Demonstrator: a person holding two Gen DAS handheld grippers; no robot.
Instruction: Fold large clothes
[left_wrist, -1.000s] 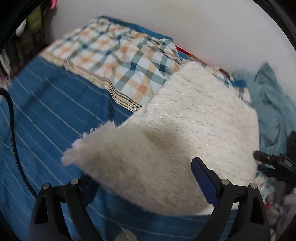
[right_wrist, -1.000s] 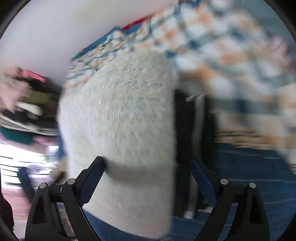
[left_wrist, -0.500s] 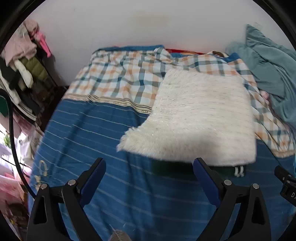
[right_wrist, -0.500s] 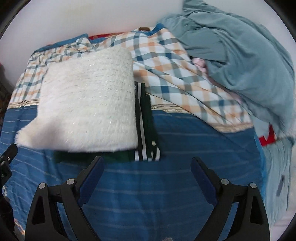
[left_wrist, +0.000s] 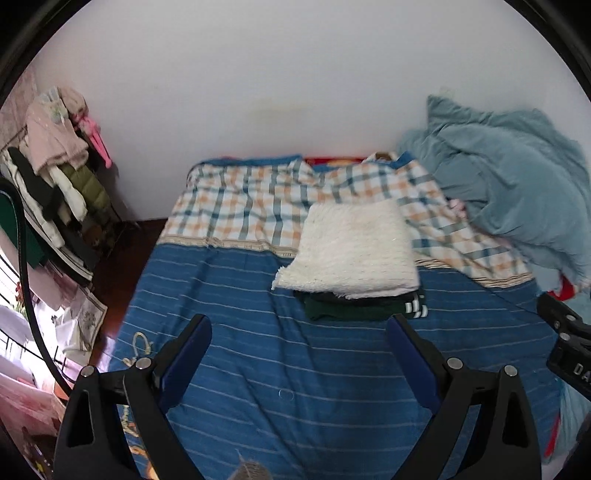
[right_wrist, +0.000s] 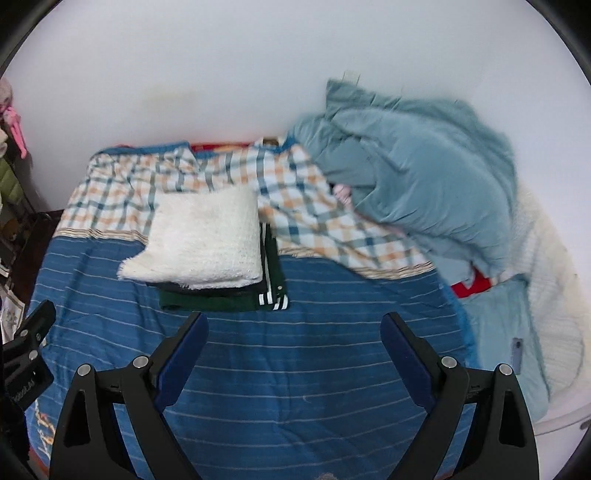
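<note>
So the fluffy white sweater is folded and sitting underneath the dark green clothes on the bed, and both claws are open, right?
Not quite: the fluffy white sweater lies on top of the dark green clothes, not underneath, as the right wrist view shows. The rest holds: left claw and right claw are open.

Left gripper (left_wrist: 299, 341), right gripper (right_wrist: 293, 338): jaws spread wide, empty, side by side.

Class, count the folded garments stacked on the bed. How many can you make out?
3: a white fluffy one on top, a thin dark layer beneath it, and a green one with white stripes at the bottom. The top piece may hide more.
</note>
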